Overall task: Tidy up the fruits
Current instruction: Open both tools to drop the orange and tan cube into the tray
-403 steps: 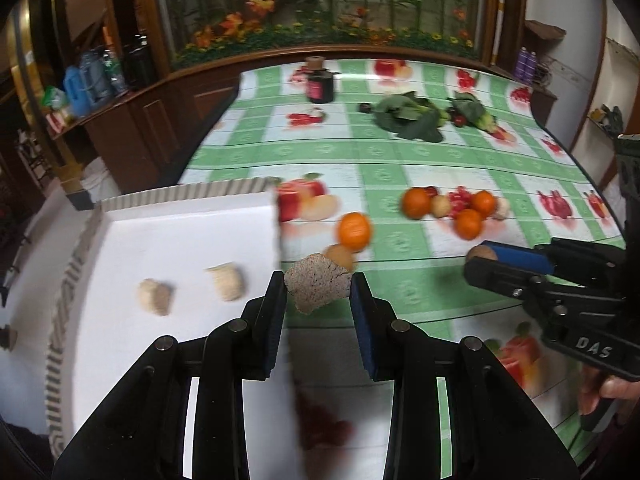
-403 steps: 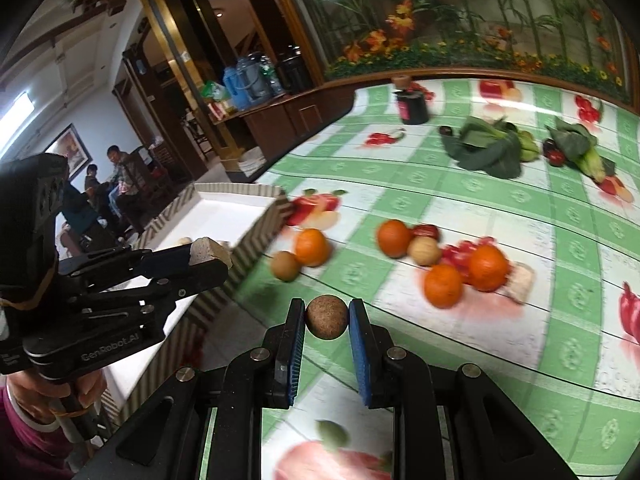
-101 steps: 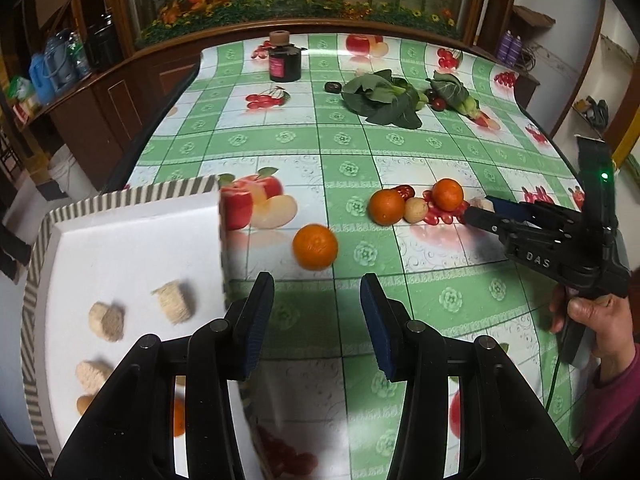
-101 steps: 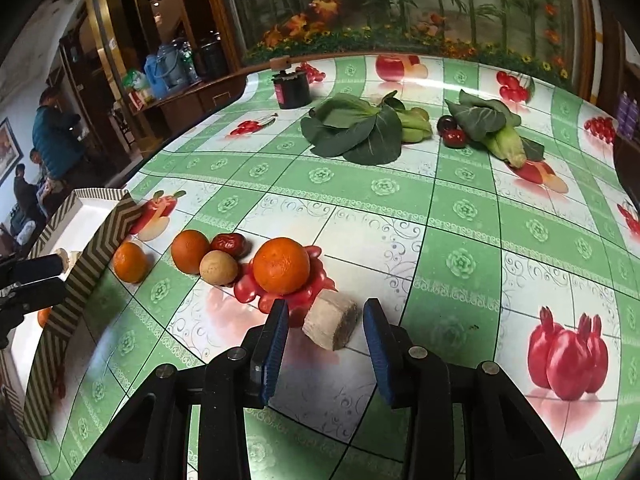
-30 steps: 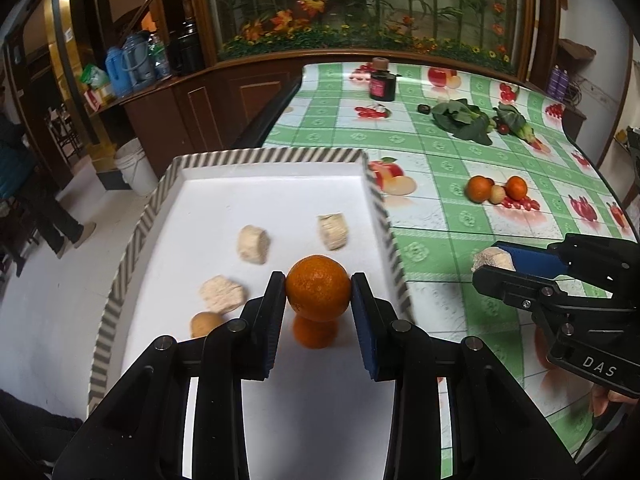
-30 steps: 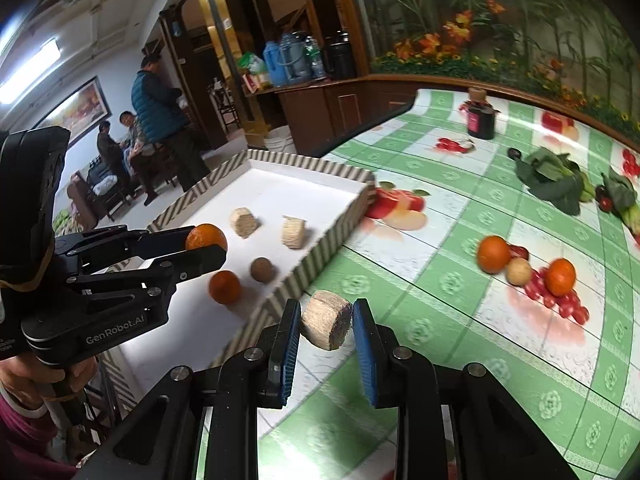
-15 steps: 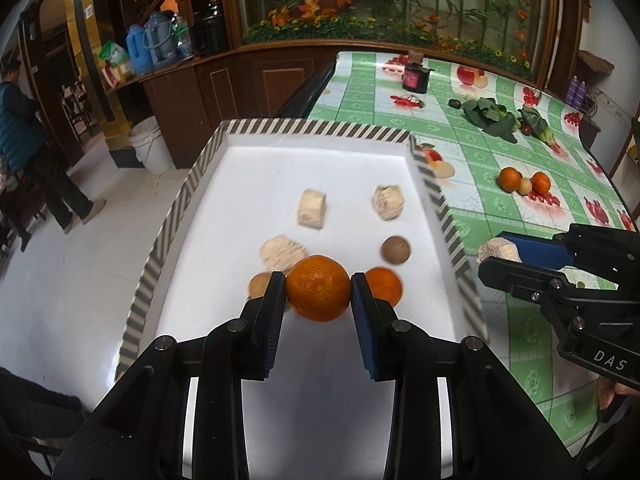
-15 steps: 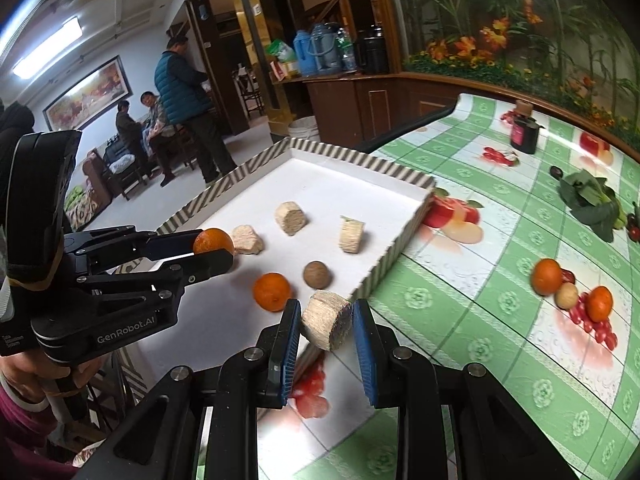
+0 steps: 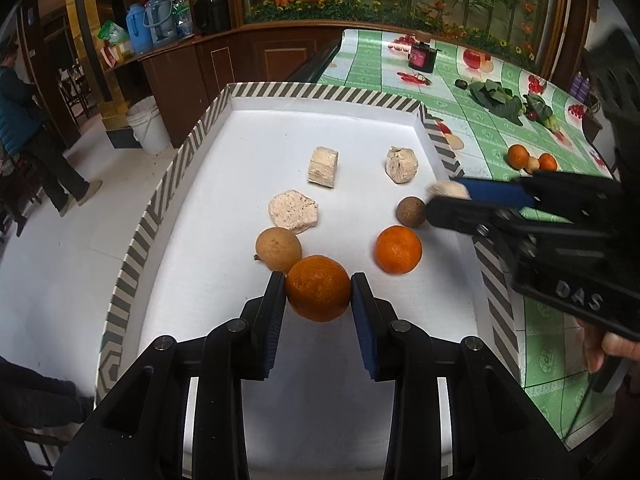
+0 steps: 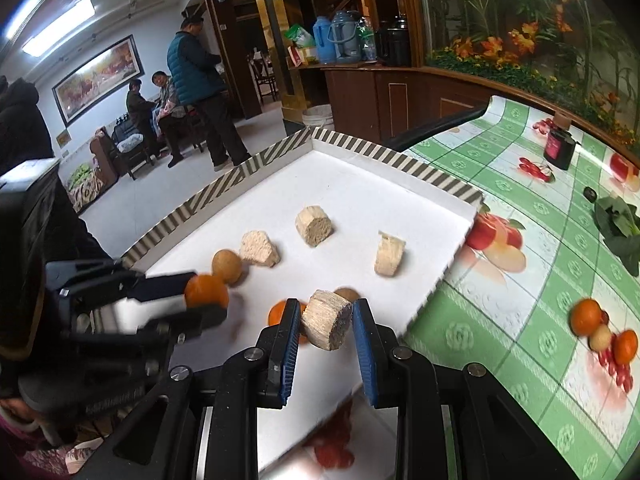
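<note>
My left gripper point(image 9: 318, 292) is shut on an orange point(image 9: 318, 288) and holds it low over the white tray point(image 9: 224, 128) with the striped rim. My right gripper point(image 10: 326, 320) is shut on a beige chunk point(image 10: 326, 325) over the tray's right side; it also shows in the left wrist view point(image 9: 444, 196). In the tray lie another orange point(image 9: 398, 249), a tan round fruit point(image 9: 278, 249), a small brown ball point(image 9: 411, 211) and three beige chunks point(image 9: 323, 167).
Two oranges point(image 9: 518, 156) and a small pale fruit lie on the green checked tablecloth point(image 10: 520, 280) to the right of the tray. Leafy greens point(image 9: 498, 98) and a dark jar point(image 9: 422, 58) stand further back. People point(image 10: 196, 88) are in the room at left.
Both grippers have moved further over the tray with their loads; the left one has come down closer to the fruits in it, and the right one has crossed the tray's rim.
</note>
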`<control>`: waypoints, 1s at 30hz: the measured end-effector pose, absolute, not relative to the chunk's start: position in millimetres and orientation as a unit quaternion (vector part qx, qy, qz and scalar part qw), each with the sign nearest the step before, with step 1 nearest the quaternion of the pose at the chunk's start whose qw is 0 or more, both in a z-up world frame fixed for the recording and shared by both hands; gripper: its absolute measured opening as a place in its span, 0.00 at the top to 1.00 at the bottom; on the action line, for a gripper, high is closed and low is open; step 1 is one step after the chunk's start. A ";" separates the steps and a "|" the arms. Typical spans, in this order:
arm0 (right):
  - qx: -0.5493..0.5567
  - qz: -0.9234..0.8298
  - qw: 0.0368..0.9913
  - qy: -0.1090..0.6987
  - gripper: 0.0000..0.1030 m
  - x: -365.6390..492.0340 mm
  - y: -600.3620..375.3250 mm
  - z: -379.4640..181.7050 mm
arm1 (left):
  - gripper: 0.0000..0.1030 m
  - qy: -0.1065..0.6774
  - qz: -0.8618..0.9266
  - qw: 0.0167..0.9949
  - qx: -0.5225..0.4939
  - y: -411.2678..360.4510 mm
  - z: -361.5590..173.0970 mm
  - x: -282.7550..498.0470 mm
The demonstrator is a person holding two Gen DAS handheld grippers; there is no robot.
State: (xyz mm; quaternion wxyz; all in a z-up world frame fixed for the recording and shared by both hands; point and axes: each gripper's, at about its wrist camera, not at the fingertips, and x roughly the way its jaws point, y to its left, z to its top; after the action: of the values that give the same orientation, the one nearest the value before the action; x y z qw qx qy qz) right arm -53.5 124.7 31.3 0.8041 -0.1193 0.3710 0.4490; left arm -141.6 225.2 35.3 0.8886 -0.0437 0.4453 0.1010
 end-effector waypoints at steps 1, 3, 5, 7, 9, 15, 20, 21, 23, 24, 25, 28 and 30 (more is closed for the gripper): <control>-0.117 0.450 0.803 0.373 0.75 -49.9 127.7 30.6 | 0.68 0.446 0.101 0.888 -0.044 225.6 34.5 -140.5; -0.114 0.452 0.801 0.375 0.75 -45.6 132.5 30.2 | 0.68 0.448 0.100 0.888 -0.044 225.8 33.5 -137.8; -0.112 0.454 0.800 0.377 0.75 -41.1 139.4 29.2 | 0.68 0.449 0.101 0.887 -0.042 225.3 32.8 -134.6; -0.111 0.455 0.798 0.379 0.75 -36.9 146.2 27.6 | 0.68 0.450 0.100 0.887 -0.040 224.6 32.8 -131.3; -0.110 0.456 0.797 0.381 0.75 -32.9 151.3 26.0 | 0.68 0.452 0.101 0.885 -0.037 224.4 31.9 -128.2; -0.111 0.454 0.791 0.395 0.75 -23.4 161.2 16.4 | 0.68 0.455 0.100 0.884 -0.043 226.7 29.0 -124.4; -0.117 0.451 0.792 0.395 0.75 -21.8 167.0 12.6 | 0.68 0.456 0.101 0.883 -0.046 227.7 28.7 -123.6; -0.123 0.449 0.793 0.394 0.75 -22.4 168.2 12.4 | 0.68 0.456 0.101 0.883 -0.045 227.2 28.6 -123.3; -0.129 0.444 0.794 0.393 0.75 -22.8 170.1 12.1 | 0.68 0.457 0.102 0.882 -0.042 226.1 28.3 -123.0; -0.130 0.444 0.794 0.394 0.75 -22.4 170.8 12.0 | 0.68 0.460 0.100 0.881 -0.043 225.9 27.6 -122.8; -0.131 0.443 0.794 0.395 0.75 -22.5 171.2 12.2 | 0.68 0.461 0.100 0.881 -0.045 226.3 26.9 -122.6; -0.133 0.444 0.793 0.394 0.74 -24.7 171.5 12.9 | 0.66 0.471 0.100 0.875 -0.052 228.4 23.2 -121.4; -0.128 0.445 0.794 0.394 0.73 -25.9 168.9 14.7 | 0.65 0.471 0.103 0.875 -0.050 228.5 22.9 -122.0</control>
State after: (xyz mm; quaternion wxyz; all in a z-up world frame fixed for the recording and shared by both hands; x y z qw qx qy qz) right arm -25.9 168.9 14.7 0.7940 -0.1284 0.3935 0.4453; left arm -122.0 228.5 22.9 0.8746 -0.0498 0.4713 0.1026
